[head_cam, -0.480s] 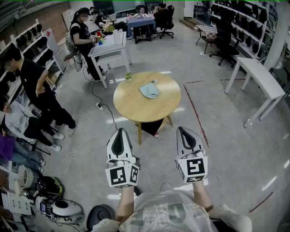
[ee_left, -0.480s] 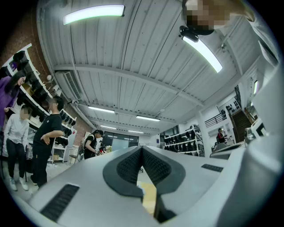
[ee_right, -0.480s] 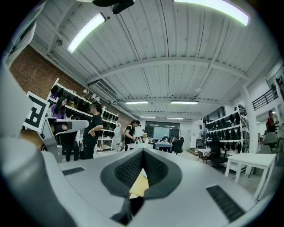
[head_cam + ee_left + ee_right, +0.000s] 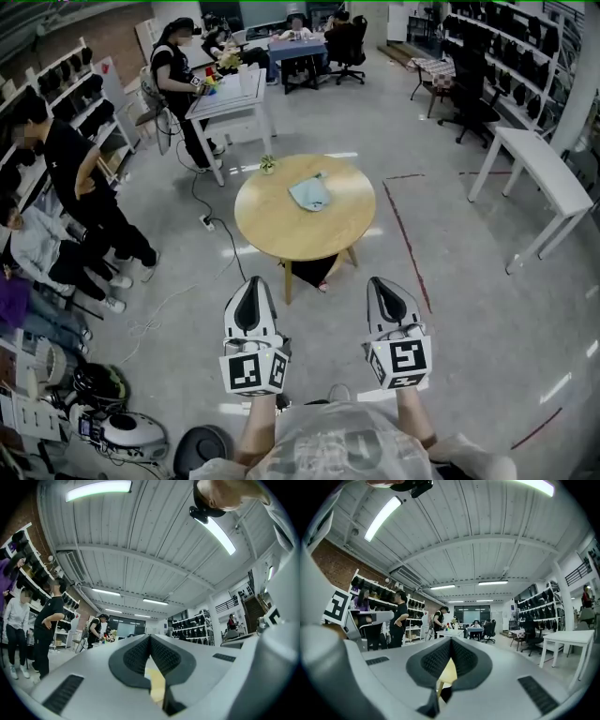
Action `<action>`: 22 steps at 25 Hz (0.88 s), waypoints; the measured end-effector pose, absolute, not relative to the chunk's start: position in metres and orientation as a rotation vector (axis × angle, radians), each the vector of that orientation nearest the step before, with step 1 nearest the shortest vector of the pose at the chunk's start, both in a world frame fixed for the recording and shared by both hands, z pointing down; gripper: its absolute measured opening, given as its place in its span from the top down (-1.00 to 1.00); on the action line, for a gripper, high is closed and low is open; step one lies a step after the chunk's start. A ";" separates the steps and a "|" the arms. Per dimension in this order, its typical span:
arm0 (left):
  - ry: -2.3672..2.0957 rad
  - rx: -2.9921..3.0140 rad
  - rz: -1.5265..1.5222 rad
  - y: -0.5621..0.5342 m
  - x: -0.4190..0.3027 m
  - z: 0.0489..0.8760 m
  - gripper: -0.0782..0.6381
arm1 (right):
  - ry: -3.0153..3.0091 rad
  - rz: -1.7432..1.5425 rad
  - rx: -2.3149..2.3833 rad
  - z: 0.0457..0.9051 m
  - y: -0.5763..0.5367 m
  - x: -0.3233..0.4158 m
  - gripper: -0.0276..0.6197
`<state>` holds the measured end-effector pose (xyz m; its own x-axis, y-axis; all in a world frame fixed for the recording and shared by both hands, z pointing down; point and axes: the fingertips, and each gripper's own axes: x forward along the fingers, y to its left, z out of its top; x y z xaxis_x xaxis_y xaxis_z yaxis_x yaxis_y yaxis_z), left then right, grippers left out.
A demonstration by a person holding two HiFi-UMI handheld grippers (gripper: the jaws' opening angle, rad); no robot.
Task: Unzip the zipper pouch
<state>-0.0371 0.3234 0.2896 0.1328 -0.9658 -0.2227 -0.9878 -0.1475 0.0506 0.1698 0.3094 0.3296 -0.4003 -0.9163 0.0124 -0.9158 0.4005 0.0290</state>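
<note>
**Task status.** Judged from the layout, the task is not yet started. The zipper pouch (image 4: 308, 191), a pale blue item, lies flat on the round wooden worktop (image 4: 300, 239), above centre in the head view and toward the worktop's far side. Whether its zipper is open or closed is too small to tell. Both grippers are well apart from it, in the lower part of the frame.

**Gripper state.**
- Left gripper (image 4: 250, 286): jaws together at the tips, nothing between them, as its own view confirms (image 4: 150, 637).
- Right gripper (image 4: 380, 286): jaws together at the tips and empty (image 4: 451, 641).

**Remaining steps (estimate).** Approach the worktop, open the jaws, hold the pouch body with one gripper, take the zipper pull with the other, and draw it along.

**Edges and clearance.**
- The floor between the grippers and the worktop's near edge is open.
- A small plant (image 4: 267, 162) stands at the worktop's far-left rim, near the pouch but not touching it.
- A cable (image 4: 221, 239) trails on the floor left of the worktop.
- A red floor line (image 4: 405, 239) runs to its right.
- A white table (image 4: 539, 171) stands well apart at the right of the frame.
- People (image 4: 80, 178) stand along the left.
</note>
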 end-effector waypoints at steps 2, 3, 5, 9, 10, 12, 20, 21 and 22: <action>1.989 -2.279 0.304 0.324 -0.036 0.293 0.70 | -2.628 0.007 1.711 0.332 0.309 0.173 0.83; 1.995 -2.277 0.302 0.325 -0.036 0.295 0.70 | -2.634 0.022 1.712 0.334 0.309 0.175 0.82; 2.005 -2.278 0.298 0.325 -0.035 0.300 0.70 | -2.631 0.044 1.710 0.340 0.308 0.176 0.82; 2.013 -2.279 0.300 0.311 -0.038 0.303 0.70 | -2.610 0.029 1.680 0.348 0.300 0.170 0.82; 2.006 -2.279 0.304 0.305 -0.038 0.302 0.70 | -2.607 0.013 1.677 0.347 0.296 0.169 0.82; 1.987 -2.278 0.313 0.291 -0.035 0.298 0.70 | -2.608 -0.012 1.676 0.343 0.286 0.170 0.82; 1.953 -2.288 0.358 0.219 -0.030 0.295 0.70 | -2.564 -0.065 1.677 0.345 0.226 0.176 0.82; 1.955 -2.289 0.358 0.209 -0.031 0.295 0.70 | -2.556 -0.070 1.677 0.345 0.217 0.175 0.82; 1.959 -2.290 0.358 0.200 -0.031 0.294 0.70 | -2.550 -0.072 1.678 0.344 0.208 0.174 0.82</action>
<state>-0.0315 0.1995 0.2940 0.1411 -0.9590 -0.2459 -0.9840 -0.1631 0.0715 0.1741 0.2085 0.3444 -0.3932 -0.9182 0.0480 -0.9140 0.3961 0.0880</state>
